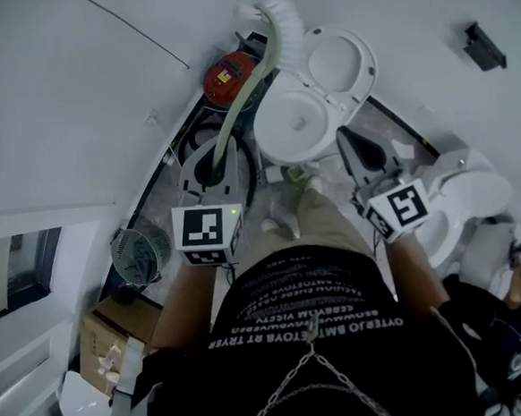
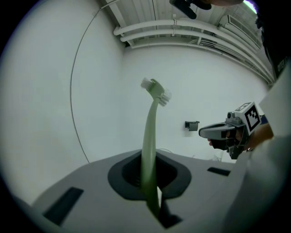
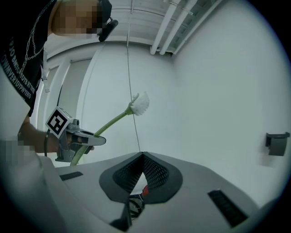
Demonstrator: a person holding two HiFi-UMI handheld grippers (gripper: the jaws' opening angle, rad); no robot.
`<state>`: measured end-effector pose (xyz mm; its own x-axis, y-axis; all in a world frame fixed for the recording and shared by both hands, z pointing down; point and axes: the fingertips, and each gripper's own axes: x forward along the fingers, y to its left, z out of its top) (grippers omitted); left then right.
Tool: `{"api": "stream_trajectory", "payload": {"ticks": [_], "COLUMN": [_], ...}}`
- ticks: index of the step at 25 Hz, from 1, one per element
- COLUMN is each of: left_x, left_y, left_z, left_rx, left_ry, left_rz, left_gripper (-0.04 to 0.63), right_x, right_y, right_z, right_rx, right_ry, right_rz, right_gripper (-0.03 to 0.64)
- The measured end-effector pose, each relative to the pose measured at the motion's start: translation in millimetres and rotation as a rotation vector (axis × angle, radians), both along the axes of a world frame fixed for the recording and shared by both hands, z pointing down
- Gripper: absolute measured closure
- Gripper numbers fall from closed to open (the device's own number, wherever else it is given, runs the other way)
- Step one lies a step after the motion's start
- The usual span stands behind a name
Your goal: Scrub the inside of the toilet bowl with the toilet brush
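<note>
With jaws of the left gripper (image 1: 208, 166) pinching the pale-green plastic toilet brush (image 1: 235, 115) and those of the right gripper (image 1: 356, 146) pressed together, tip the bristles down into the white toilet bowl (image 1: 267, 121).

Head view. You wear a black T-shirt (image 1: 328, 327) with white print lines, a silver chain (image 1: 314, 362) at 6 o'clock, and khaki trousers (image 1: 322, 217). Left gripper (image 1: 212, 164) and right gripper (image 1: 360, 145): grey shells. Marker cubes (image 1: 207, 232) sit at 9 and 3 o'clock.
</note>
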<state>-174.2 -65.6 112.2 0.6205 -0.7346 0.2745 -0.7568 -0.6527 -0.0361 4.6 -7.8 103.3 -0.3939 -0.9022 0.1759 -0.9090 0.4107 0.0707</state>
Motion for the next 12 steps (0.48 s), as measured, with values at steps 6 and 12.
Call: {"api": "stream_trajectory", "payload": {"ticks": [6,12], "left_x": [-7,0], "left_y": [5,7], "left_z": [5,7], "left_rx": [-0.014,-0.026], "left_ry": [0.0,-0.008], "left_rz": [0.012,0.037], "left_gripper": [0.595,0.595], "right_x": [-16,-13], "right_y": [-2,-1], "right_z": [-7,-10], "right_rx": [0.01,0.015], "right_ry": [-0.008,0.028], "right_rz": [-0.01,-0.011], "right_gripper": [0.626,0.626]}}
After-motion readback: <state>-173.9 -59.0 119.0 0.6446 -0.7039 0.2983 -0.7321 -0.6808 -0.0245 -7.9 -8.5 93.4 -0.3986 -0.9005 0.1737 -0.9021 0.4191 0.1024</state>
